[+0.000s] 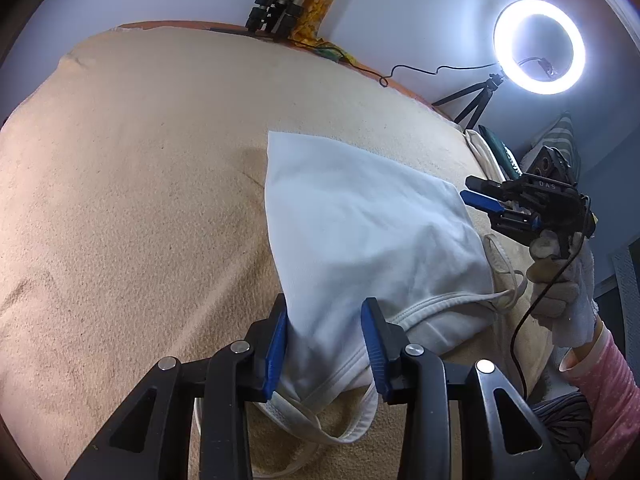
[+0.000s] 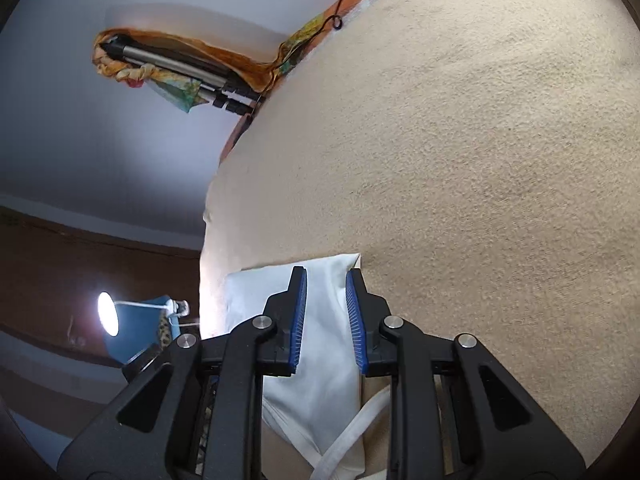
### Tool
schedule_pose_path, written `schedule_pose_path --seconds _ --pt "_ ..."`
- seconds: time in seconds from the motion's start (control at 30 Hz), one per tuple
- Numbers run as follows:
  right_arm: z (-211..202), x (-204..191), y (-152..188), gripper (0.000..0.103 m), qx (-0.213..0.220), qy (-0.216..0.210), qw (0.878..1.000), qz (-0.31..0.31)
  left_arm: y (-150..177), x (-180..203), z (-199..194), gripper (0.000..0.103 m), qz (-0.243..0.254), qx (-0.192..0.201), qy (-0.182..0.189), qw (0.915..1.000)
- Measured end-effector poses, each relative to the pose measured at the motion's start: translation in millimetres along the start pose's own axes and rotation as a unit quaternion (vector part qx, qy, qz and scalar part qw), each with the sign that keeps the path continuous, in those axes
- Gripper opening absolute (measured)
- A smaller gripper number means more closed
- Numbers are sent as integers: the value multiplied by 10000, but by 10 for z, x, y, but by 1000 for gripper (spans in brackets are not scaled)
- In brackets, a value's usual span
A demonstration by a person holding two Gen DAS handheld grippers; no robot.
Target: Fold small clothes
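A small white sleeveless top [image 1: 360, 232] lies folded on the beige blanket [image 1: 140, 200], its straps and hem toward me. My left gripper [image 1: 325, 320] is open, its blue pads on either side of the top's near edge, low over the cloth. My right gripper [image 1: 476, 196] is at the top's right edge, held by a gloved hand [image 1: 560, 280]. In the right wrist view the right gripper [image 2: 326, 288] is open, its jaws astride a strip of the white top [image 2: 324, 360] without closing on it.
A lit ring light [image 1: 539, 46] on a small tripod stands at the far right edge of the bed. A folded tripod [image 1: 276, 8] under a patterned cloth leans at the back wall. Striped cushions [image 1: 560, 136] lie at the right. A lamp [image 2: 108, 314] glows off the bed's side.
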State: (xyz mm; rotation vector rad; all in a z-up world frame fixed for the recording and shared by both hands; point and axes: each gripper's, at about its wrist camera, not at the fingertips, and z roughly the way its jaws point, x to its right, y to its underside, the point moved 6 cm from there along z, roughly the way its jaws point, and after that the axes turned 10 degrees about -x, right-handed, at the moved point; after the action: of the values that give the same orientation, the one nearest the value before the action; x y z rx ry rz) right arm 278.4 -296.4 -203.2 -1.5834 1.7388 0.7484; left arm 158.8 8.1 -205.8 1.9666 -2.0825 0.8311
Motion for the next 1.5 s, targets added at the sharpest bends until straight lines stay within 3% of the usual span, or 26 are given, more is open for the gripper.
schedule_pose_path --seconds 0.1,0.27,0.3,0.37,0.43,0.53,0.57,0.67,0.77,0.8,0.87,0.9,1.03,1.17,1.23,1.37,1.43,1.5 --pt "82 31 -14 23 -93 102 9999 38 -16 14 7 37 8 1 -26 10000" --pt "127 55 -15 23 -157 -89 9998 94 -15 13 8 37 58 4 -21 10000" --pt "112 39 -18 21 -125 -160 9998 73 -16 17 9 37 59 6 -23 10000" --pt "110 11 -21 7 -94 -157 9998 -10 -16 23 14 37 71 15 -39 10000" --pt "129 -49 -18 4 -62 123 9996 -230 -13 28 17 37 85 28 -57 9999" --pt "124 -134 -31 3 162 1256 9893 -725 20 44 12 37 141 19 -107 9998" --pt "106 -144 -37 2 257 1457 9861 -762 36 49 7 37 164 -2 -130 9998" --pt "14 -113 -65 2 357 1698 9825 -680 112 59 -21 37 255 -63 -238 9994" --pt "-76 -156 -7 2 296 1422 9865 -756 201 44 -59 37 290 -158 -277 9991" --pt "-96 -192 35 3 260 1418 9860 -840 229 30 -83 37 243 -190 -250 9992" --pt "-97 -278 156 22 145 1447 9837 -1059 271 -2 -149 37 122 -240 -176 9995" --pt "-66 -323 246 25 91 1521 9813 -1177 278 -16 -191 37 90 -203 -159 9996" --pt "-12 -329 593 26 -337 1962 9679 -1533 227 -82 -356 40 12 9 -193 9998" --pt "6 -353 967 26 -751 2598 9400 -2080 230 -90 -324 40 142 -152 -262 9994" --pt "-8 -309 1173 26 -1022 2680 9343 -2119 320 -63 -274 40 258 -350 -303 9986" --pt "-109 -261 1488 27 -1325 2477 9363 -2107 448 -18 -289 40 446 -497 -444 9968" --pt "-236 -300 1493 32 -1080 2447 9397 -2133 409 -18 -376 42 335 -347 -333 9983" --pt "-366 -401 1392 37 -767 2132 9511 -2100 303 -31 -470 45 123 -109 -144 9998"
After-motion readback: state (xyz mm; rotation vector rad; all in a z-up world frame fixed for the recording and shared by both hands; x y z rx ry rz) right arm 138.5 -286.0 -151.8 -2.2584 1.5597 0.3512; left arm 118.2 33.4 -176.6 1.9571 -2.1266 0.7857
